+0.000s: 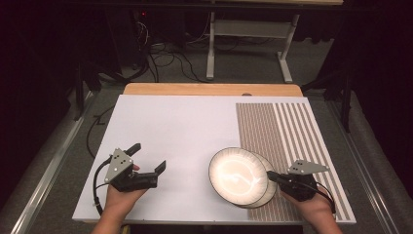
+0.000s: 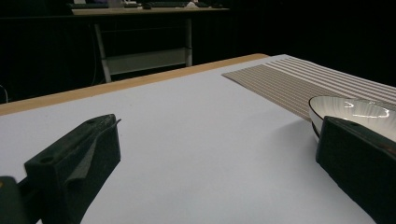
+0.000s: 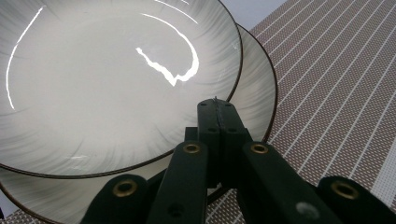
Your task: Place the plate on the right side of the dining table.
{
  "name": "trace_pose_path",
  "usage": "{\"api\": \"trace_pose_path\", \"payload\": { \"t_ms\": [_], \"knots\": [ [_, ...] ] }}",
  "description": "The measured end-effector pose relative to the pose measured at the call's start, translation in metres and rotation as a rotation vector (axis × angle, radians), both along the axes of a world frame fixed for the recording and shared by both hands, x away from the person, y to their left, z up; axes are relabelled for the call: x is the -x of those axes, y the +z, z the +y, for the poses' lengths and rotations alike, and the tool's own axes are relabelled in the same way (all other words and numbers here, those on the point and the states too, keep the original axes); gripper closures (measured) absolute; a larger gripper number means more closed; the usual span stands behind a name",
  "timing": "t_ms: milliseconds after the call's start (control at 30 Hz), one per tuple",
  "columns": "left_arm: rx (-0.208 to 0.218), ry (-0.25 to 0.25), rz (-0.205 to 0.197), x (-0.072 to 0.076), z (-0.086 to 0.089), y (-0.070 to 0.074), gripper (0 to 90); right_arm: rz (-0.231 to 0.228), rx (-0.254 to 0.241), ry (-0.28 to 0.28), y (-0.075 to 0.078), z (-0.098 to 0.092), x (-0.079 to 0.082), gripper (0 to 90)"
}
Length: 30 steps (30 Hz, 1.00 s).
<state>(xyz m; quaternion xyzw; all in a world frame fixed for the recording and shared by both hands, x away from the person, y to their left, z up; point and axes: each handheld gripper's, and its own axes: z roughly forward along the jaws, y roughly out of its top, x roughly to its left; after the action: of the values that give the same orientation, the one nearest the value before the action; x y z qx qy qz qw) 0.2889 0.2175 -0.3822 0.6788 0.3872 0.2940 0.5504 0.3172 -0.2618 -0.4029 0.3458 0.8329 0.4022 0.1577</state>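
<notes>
Jaws first: on the right gripper (image 3: 218, 109) we see them pressed flat together, tips over the near-right edge of the top plate (image 3: 107, 79). We cannot tell whether the rim is pinched between them or they are just closed above it. The left gripper (image 1: 146, 158) has its jaws spread wide, nothing between them, hovering over the white mat (image 1: 175, 126) well left of the plates.

The top plate sits on a lower plate (image 3: 259, 79), shifted toward its left, so the lower one peeks out at the right. The pair straddles the seam where the white mat meets the striped placemat (image 1: 292, 126).

Risks, as we judge them: glazed rim, narrow closed tips, so any pull could slip off. A lift from one edge would tilt the top plate and let it slide or clatter on the lower one. A drag could carry both plates along.

The right gripper view gives us the two dark rims and the offset clearly; the high view blurs them into a bright glare. The high view gives both hands and the layout. The left gripper view shows a plate (image 2: 355, 109) low and side-on past its right jaw, beyond it the striped placemat, then the wooden table edge (image 2: 140, 81).
</notes>
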Motion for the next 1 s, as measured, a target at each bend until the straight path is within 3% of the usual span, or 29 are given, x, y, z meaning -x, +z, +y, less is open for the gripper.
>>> {"api": "trace_pose_path", "payload": {
  "t_ms": [1000],
  "knots": [
    [0.002,-0.002,-0.001,0.0002,-0.0002,0.0001,0.7,0.009,-0.004,0.007,-0.0003,0.0008,0.0008,90.0]
  ]
}}
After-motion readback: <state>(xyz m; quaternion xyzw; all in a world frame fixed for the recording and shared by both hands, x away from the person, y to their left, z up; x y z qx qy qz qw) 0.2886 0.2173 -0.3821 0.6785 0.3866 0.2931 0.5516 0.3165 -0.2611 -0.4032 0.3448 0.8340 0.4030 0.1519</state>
